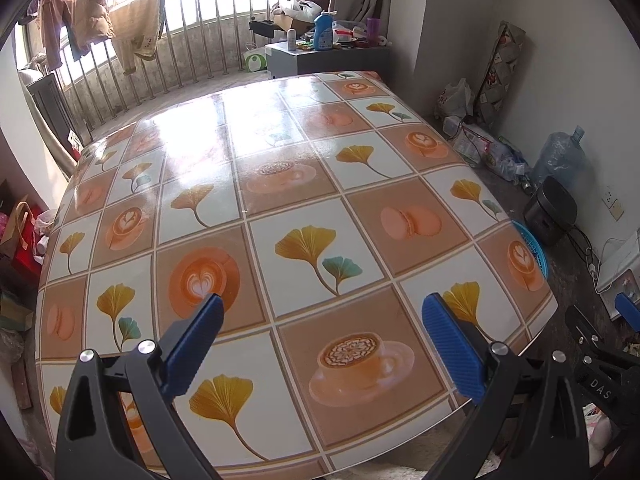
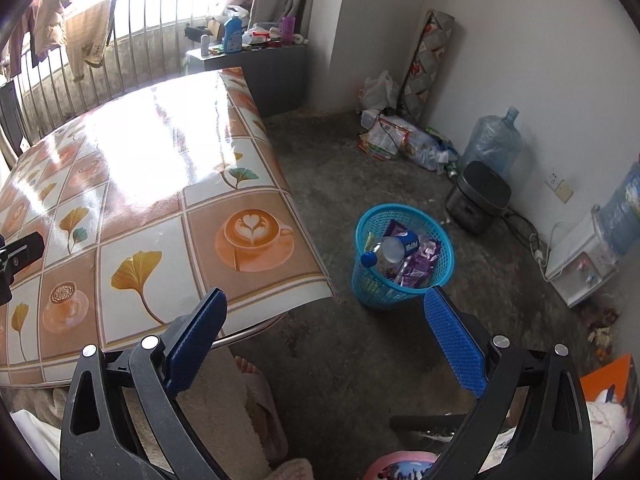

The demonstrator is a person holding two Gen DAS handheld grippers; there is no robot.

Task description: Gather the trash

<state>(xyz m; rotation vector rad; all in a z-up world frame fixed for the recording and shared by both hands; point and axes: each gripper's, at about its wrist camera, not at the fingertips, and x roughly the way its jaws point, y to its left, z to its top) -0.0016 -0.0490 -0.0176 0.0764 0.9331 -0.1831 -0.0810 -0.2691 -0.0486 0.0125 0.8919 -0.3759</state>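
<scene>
— Glossy oilcloth, is that the table (image 1: pixel 280 184)?

— Yes, slick squares printed with ginkgo leaves and coffee cups. My left gripper (image 1: pixel 322 310) hangs over it, ribbed blue pads spread wide, nothing between them.

— The trash?

— In the blue mesh basket (image 2: pixel 370 284) on the rough concrete floor (image 2: pixel 360 168), just past the table's corner: a clear bottle (image 2: pixel 386 252), purple wrappers (image 2: pixel 422 258), print unreadable. My right gripper (image 2: pixel 326 308) gapes empty above open floor.

a lived-in home: patterned tablecloth (image 1: pixel 280 200), laundry on window railing (image 1: pixel 132 32), water jug (image 2: pixel 494 142)
</scene>
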